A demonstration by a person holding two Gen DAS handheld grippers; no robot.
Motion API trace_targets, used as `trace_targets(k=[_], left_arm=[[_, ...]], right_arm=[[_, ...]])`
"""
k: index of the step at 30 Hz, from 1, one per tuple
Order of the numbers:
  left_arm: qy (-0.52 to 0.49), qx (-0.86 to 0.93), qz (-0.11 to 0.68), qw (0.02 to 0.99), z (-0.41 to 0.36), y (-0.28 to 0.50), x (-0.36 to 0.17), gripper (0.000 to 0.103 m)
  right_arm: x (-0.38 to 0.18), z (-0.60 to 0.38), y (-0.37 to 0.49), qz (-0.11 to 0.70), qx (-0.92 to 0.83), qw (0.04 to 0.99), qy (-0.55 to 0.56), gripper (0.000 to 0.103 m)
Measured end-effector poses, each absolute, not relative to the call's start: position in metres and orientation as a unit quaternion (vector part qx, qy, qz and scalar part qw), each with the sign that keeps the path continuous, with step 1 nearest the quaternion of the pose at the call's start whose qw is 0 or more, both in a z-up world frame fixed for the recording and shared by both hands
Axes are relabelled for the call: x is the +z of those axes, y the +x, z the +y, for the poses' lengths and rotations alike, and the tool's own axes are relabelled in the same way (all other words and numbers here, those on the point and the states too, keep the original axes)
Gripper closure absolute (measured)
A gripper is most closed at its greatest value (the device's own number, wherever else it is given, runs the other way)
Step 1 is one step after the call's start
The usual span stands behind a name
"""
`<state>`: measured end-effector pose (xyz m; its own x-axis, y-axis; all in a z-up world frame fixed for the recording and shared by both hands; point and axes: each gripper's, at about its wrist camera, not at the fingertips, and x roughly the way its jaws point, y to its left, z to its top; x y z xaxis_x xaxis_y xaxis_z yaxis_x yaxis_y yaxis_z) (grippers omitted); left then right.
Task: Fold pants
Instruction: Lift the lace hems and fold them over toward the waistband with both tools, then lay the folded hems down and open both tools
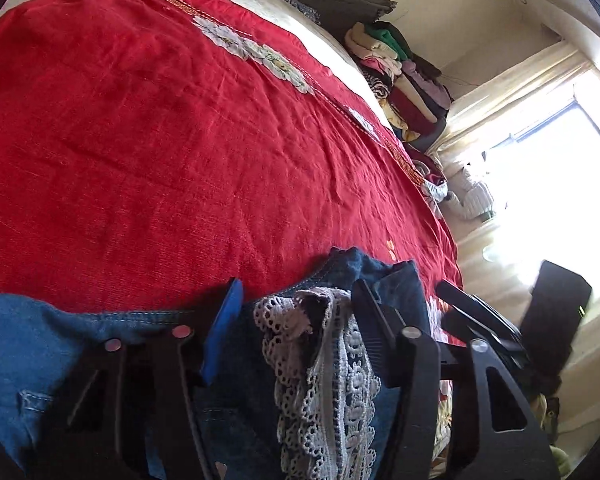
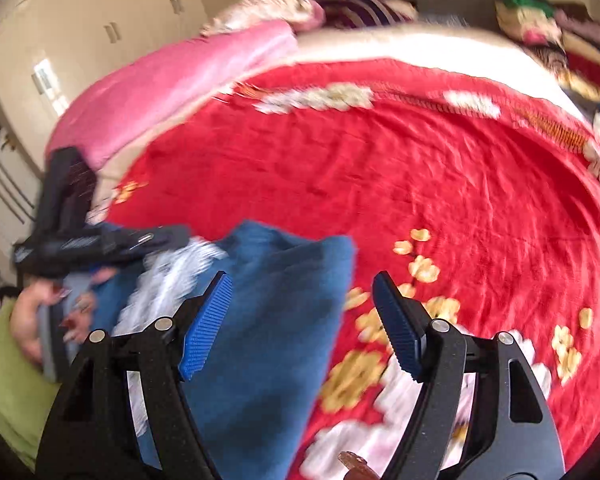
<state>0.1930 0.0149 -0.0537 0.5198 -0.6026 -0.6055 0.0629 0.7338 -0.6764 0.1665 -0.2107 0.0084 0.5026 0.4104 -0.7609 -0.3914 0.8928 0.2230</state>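
1. I am looking at the denim pants lying bunched at the near edge of the red bedspread, so I judge the folding as partly done at best: the fabric is stacked in layers but not squared into a flat packet.
2. I am working the left gripper over the pants' lace trim; its fingers are standing on either side of the lace and denim, and I cannot tell whether they are pressing on it.
3. I am holding the right gripper with fingers apart and nothing clamped; a blue denim fold is lying just under the left finger.
4. I am noting textures: the denim is thick with pale stitching, the lace is openwork and floppy, and the bedspread is a creased woven cloth with flower patches.
5. Smoothing and a final fold are still remaining, in my judgement.
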Motion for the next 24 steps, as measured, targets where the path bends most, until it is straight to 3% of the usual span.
trace_targets(k=[3,4,6,7,8,10,13,19,24], left_arm=[[-0.315,-0.224,0.439,0.811,0.013,0.189,-0.053,0.064],[-0.316,-0.225,0.436,0.812,0.013,0.188,-0.053,0.071],[-0.323,-0.225,0.427,0.814,0.014,0.186,-0.051,0.077],[-0.322,-0.226,0.424,0.816,0.014,0.185,-0.050,0.081],[-0.321,-0.228,0.420,0.818,0.013,0.183,-0.047,0.081],[-0.313,-0.237,0.407,0.825,0.010,0.178,-0.037,0.082],[-0.264,-0.228,0.394,0.851,0.001,0.174,-0.023,0.084],[-0.214,-0.198,0.400,0.869,-0.013,0.185,-0.026,0.086],[-0.212,-0.177,0.419,0.865,-0.004,0.190,-0.044,0.083]], right_arm=[[-0.008,-0.214,0.184,0.464,0.234,0.854,0.032,0.037],[-0.015,-0.215,0.187,0.471,0.240,0.848,0.042,0.037],[-0.028,-0.214,0.191,0.482,0.259,0.835,0.057,0.043],[-0.033,-0.213,0.189,0.483,0.276,0.828,0.064,0.069],[-0.034,-0.213,0.189,0.480,0.282,0.828,0.064,0.084],[-0.032,-0.216,0.184,0.459,0.282,0.841,0.057,0.091],[-0.022,-0.225,0.173,0.425,0.271,0.862,0.060,0.092],[-0.031,-0.222,0.180,0.437,0.226,0.870,0.025,0.091],[-0.038,-0.223,0.178,0.439,0.193,0.877,-0.010,0.080]])
